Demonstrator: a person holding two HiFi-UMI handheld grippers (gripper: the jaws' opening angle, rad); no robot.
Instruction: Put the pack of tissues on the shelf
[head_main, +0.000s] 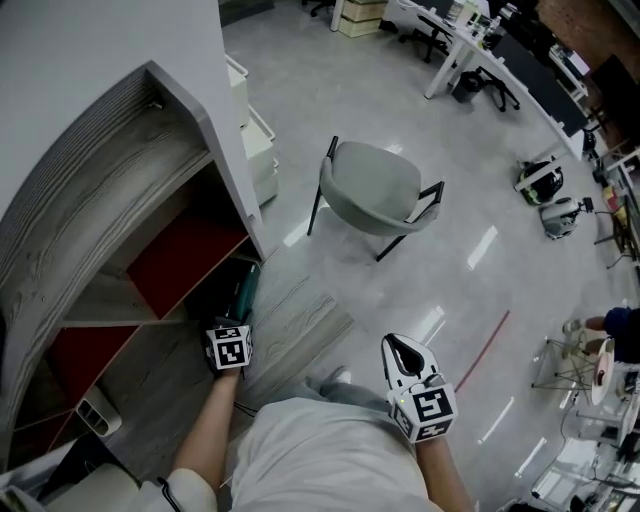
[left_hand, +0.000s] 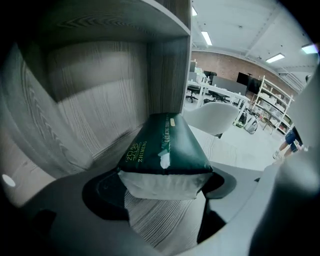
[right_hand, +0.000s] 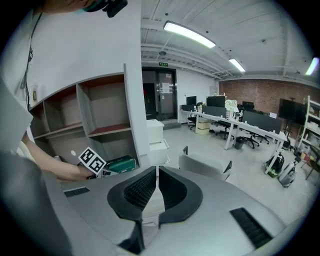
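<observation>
The left tongs (left_hand: 162, 187) are gripping the dark-green plastic tissue pack (left_hand: 162, 150) inside the grey wood-grain shelf (left_hand: 90, 125); seat it flat before releasing (right tongs (right_hand: 156, 187) are resting clenched, empty).

Person wears a pale short-sleeved top (head_main: 330, 460). Left gripper (head_main: 238, 312) and right gripper (right_hand: 157, 187): light grey shells, black pads on the jaws (ribbing plain in the right gripper view). Each carries a white cube (head_main: 432, 410) printed with black square markers.
</observation>
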